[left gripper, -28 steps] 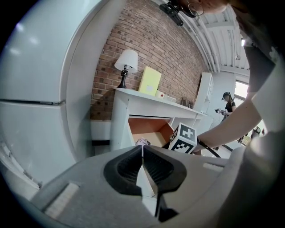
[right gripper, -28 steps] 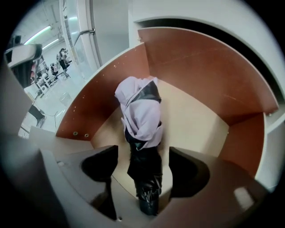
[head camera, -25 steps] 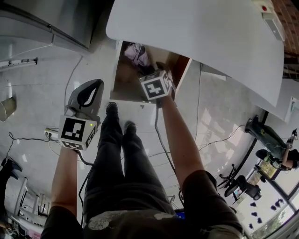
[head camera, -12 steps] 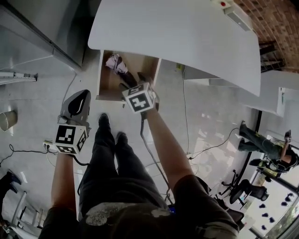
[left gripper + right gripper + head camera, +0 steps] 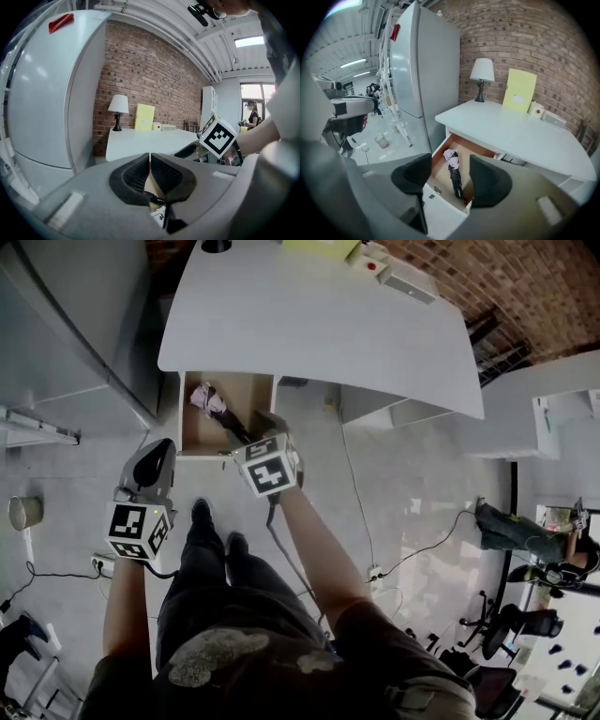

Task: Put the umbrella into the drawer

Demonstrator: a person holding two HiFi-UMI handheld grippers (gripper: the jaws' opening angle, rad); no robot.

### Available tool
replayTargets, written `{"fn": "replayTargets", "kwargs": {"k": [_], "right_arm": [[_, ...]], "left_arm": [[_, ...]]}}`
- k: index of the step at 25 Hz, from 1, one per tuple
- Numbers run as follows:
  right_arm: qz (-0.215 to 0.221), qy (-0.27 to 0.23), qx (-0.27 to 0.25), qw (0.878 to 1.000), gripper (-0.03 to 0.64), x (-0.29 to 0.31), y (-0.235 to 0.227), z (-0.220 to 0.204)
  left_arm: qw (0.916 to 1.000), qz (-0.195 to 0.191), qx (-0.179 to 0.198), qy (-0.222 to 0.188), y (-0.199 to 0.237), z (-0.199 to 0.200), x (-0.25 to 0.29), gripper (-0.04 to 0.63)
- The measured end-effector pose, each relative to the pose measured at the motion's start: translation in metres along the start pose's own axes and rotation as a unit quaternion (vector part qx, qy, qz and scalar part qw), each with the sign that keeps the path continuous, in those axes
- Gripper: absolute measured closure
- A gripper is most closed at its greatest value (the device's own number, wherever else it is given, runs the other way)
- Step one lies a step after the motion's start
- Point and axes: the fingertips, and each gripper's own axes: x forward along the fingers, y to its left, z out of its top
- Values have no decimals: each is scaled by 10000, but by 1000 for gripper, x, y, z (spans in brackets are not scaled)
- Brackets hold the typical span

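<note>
The umbrella lies in the open drawer under the tabletop, well below the right gripper, framed between its closing, empty fingers. Folded, it is black, with a pale pink bunch at its 12 o'clock end (right gripper view). The left gripper fingers meet, holding nothing.

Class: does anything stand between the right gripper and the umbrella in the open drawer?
Nothing visible does. The umbrella lies uncovered in the drawer, below the right gripper, whose fingers are closing with nothing between them.
</note>
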Motion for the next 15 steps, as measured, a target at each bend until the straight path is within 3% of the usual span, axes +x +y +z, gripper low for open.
{"fn": "replayTargets", "kwargs": {"k": [6,9,15], "right_arm": [[-195,-231,177,9994,435,-72,-11,-3],[-301,-330,372,9983,519,-98,-17,-11],[-214,-551,467,9972,583,-121,1,-11]], "left_arm": [[9997,52,-184,-180,-47,23,-36,575],[9998,89,-101,-160,-71,25,-57,575],[9995,274,-59,-126,-88,29,-92,575]]}}
